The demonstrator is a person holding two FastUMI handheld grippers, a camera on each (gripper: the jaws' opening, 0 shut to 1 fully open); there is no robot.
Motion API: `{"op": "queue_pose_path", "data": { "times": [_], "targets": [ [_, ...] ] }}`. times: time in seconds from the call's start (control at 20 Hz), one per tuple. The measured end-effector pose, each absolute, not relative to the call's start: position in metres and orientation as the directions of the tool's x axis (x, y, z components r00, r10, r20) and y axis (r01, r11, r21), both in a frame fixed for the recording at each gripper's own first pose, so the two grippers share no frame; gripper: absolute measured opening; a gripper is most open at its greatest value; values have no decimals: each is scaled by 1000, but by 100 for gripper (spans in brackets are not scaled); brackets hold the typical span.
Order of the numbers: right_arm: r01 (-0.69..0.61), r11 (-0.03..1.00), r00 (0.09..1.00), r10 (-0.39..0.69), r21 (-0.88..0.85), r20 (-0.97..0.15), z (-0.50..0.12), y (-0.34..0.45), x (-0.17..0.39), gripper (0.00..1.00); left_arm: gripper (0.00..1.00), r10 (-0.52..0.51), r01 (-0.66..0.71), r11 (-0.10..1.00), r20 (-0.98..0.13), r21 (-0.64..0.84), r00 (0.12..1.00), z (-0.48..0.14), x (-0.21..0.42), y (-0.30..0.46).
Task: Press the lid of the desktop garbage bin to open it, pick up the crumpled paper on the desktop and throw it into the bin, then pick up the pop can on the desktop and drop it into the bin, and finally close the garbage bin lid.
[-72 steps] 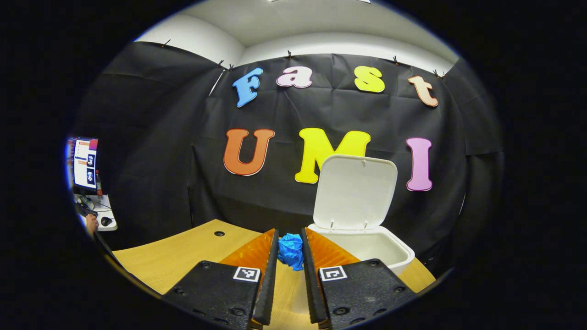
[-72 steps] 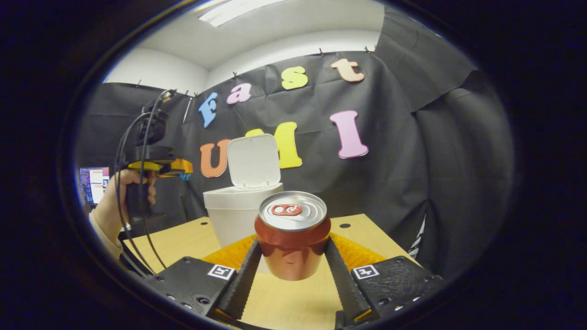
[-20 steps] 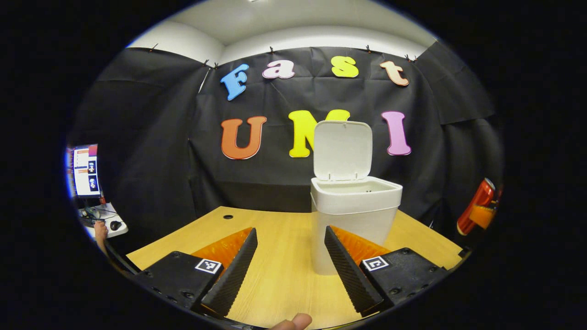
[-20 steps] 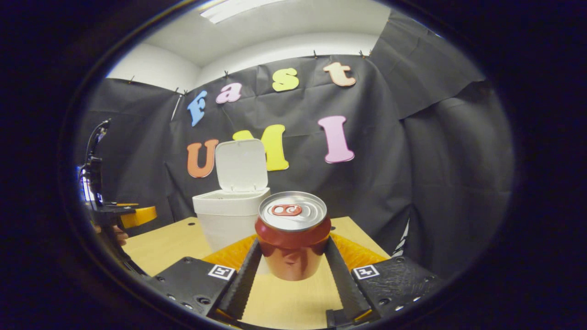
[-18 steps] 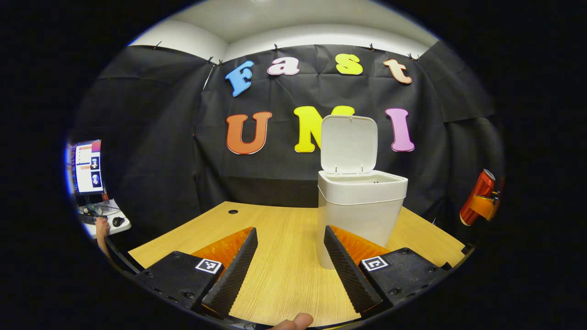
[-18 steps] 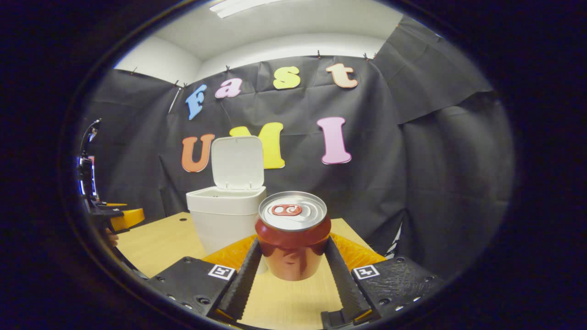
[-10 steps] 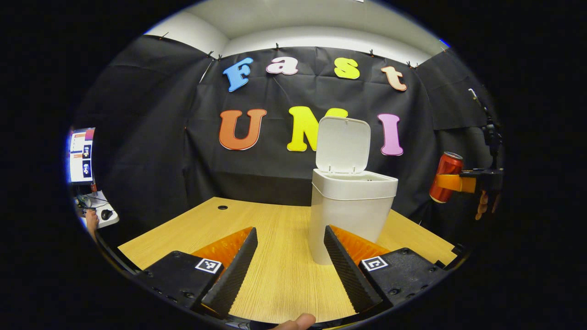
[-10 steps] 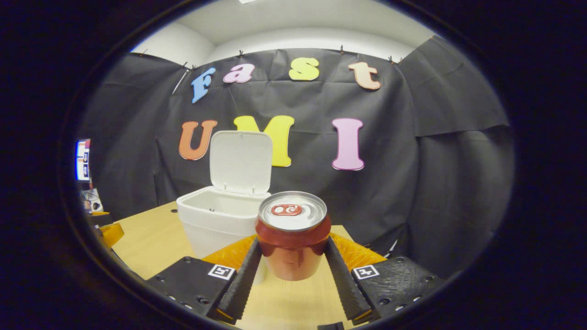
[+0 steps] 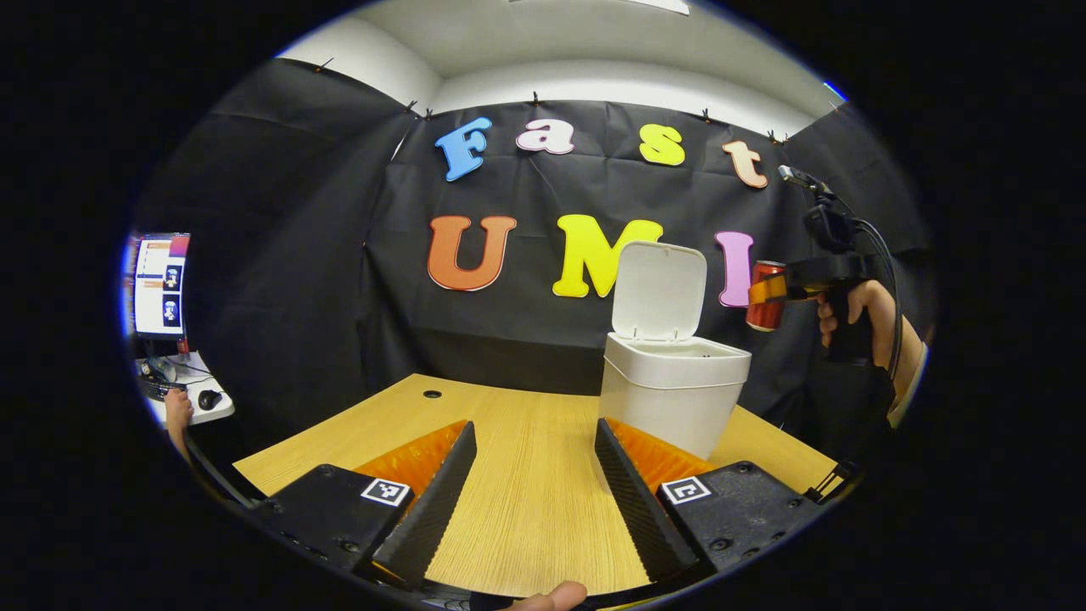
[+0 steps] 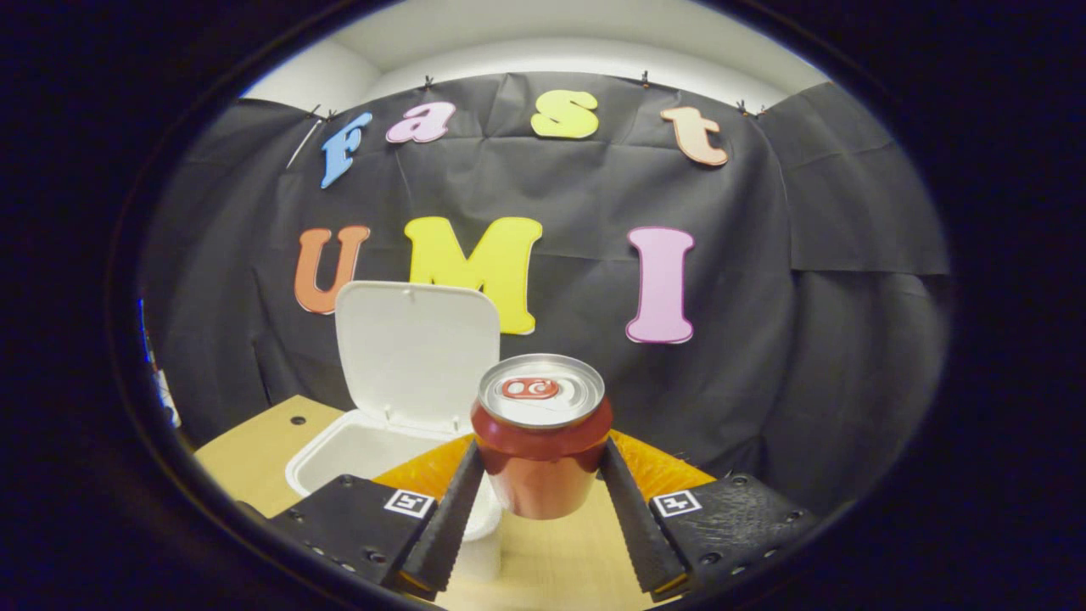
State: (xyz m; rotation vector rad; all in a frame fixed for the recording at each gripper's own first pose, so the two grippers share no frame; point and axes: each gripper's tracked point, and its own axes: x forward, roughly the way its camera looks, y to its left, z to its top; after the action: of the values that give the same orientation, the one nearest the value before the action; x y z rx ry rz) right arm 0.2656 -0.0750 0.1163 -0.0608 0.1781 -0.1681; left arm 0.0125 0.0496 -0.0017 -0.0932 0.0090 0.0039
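The white garbage bin (image 9: 674, 399) stands on the wooden desk (image 9: 526, 475) with its lid (image 9: 660, 290) upright and open. My left gripper (image 9: 533, 450) is open and empty, low over the desk, left of the bin. A hand holds my right gripper (image 9: 768, 290) in the air above and to the right of the bin, shut on the red pop can (image 9: 766, 297). In the right gripper view the pop can (image 10: 541, 433) sits between both fingers of my right gripper (image 10: 540, 475), and the bin's open mouth (image 10: 356, 454) and lid (image 10: 416, 352) lie below and to the left.
A monitor (image 9: 159, 284) and a small side table with a mouse (image 9: 199, 399) stand off to the far left, with a person's hand (image 9: 178, 412) there. The desk has a cable hole (image 9: 432, 394) near its back edge. A fingertip (image 9: 551, 596) shows at the bottom edge.
My left gripper let go of the blue paper and drew back, open. My right gripper has carried the pop can up and leftward, close over the bin's right side.
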Motion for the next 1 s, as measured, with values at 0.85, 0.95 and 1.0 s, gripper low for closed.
{"op": "queue_pose_path", "data": {
  "times": [0.85,0.95,1.0],
  "targets": [
    [84,996,938,-87,-24,-337,94,33,334,79,92,-47,44,997,-36,-67,998,-22,33,45],
    [76,997,938,-77,-18,-338,94,44,336,80,92,-36,33,997,-41,-74,999,-22,35,51],
    [71,997,938,-74,-21,-340,92,48,336,80,92,-30,27,996,-43,-81,999,-23,36,54]
  ]
}}
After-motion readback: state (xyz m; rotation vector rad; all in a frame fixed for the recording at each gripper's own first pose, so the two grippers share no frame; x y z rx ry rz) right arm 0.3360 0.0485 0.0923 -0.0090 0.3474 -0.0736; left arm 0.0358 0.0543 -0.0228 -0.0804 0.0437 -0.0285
